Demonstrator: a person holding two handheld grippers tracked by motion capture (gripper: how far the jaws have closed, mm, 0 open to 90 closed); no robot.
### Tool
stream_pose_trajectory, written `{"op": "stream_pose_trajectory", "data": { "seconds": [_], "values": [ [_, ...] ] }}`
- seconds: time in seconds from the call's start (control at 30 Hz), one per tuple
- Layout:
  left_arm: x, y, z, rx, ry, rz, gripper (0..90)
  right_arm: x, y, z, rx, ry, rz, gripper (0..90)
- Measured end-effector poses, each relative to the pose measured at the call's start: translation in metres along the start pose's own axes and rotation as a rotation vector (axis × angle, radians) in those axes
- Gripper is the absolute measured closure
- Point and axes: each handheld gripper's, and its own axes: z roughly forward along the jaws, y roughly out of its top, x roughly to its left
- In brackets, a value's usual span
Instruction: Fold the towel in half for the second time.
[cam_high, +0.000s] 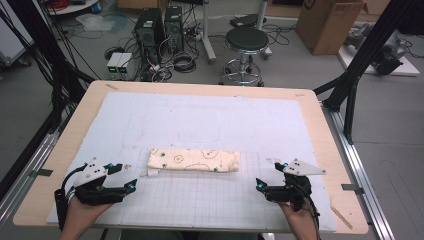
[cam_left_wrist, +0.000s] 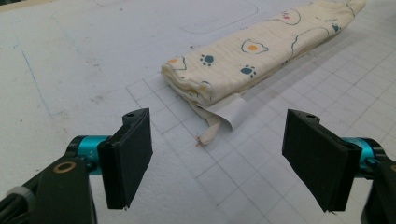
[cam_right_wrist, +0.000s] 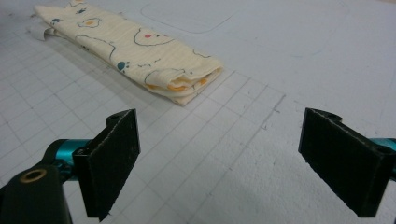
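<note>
Our left gripper (cam_high: 121, 176) sits near the left end of the folded cloth (cam_high: 194, 160), a bit toward us from it, jaws wide apart w/ nothing between them. The cloth itself lies across the white grid mat (cam_high: 210, 120), roughly mid-mat, long side running left to right; cream fabric w/ egg and paw prints. At the cloth's left end we see a white tag (cam_left_wrist: 232, 113) and a thin fabric tail (cam_left_wrist: 210, 131) poking out from under the stack. Our right gripper (cam_high: 267, 176) waits off the cloth's right end, also toward us from it, jaws spread and empty.

Handling, as we judge it: light, soft, floppy, several layers thick, so it'll sag and could unfold if we lift by one layer only. Not fragile, not slippery. Best bet is to pinch the whole stack at each short end, left gripper just past the tag, right gripper at the rounded fold (cam_right_wrist: 187, 79) on the cloth's right end, and lift both together
</note>
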Motion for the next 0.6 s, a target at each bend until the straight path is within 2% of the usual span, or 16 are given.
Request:
{"op": "stream_pose_trajectory", "data": {
  "seconds": [0.13, 0.37, 0.6],
  "values": [
    [-0.0015, -0.0004, 0.0007, -0.004, -0.002, -0.005, 24.7, 0.0019, -0.0018, -0.0001, 0.010, 0.004, -0.010, 12.1],
    [-0.0009, -0.0019, 0.0026, 0.015, 0.004, 0.011, 24.5, 0.0028, -0.0016, 0.0023, 0.016, 0.004, -0.013, 12.1],
    [-0.0005, -0.0016, 0.0037, 0.004, 0.001, 0.003, 24.4, 0.0007, -0.0029, 0.0036, 0.019, -0.001, -0.003, 12.1]
  ]
}}
